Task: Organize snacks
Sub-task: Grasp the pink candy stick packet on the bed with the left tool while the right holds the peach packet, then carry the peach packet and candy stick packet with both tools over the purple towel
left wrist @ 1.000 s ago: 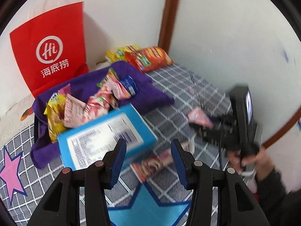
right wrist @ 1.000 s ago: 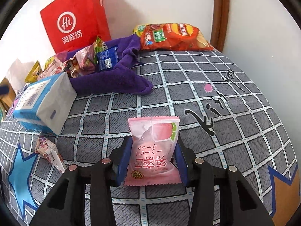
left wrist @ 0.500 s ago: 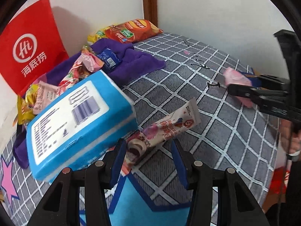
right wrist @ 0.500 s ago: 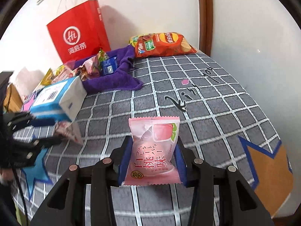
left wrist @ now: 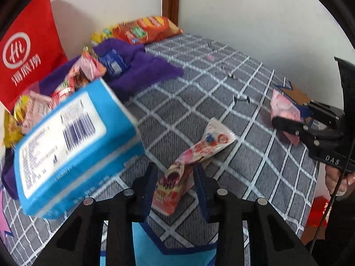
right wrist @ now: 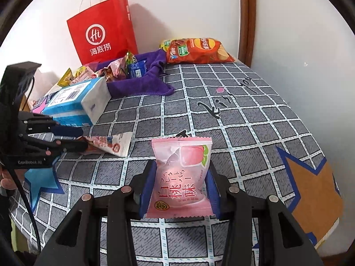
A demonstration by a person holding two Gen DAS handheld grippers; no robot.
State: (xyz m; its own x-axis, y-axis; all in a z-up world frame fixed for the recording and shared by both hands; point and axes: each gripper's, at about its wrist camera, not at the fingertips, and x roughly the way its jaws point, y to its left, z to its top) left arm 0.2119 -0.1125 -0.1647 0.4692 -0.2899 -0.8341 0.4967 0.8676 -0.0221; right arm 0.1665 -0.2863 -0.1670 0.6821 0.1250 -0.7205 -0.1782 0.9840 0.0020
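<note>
Gripping the pink peach packet (right wrist: 180,177) upright, my right gripper (right wrist: 179,186) is clamped on its side edges, its print facing me, above the checked cover (right wrist: 244,119). My left gripper (left wrist: 175,184) has just been closing around the long snack sachet (left wrist: 195,155); I can't tell whether the pads press it. It lies on the cover beside the blue tissue pack (left wrist: 66,141), its long axis running away from the jaws, up and rightward.

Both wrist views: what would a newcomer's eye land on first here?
First, the pink peach packet clamped in the right gripper at the front of the right wrist view. Then the red paper bag against the back wall. Near it a blue box lies beside a purple cloth heaped with snacks.
</note>
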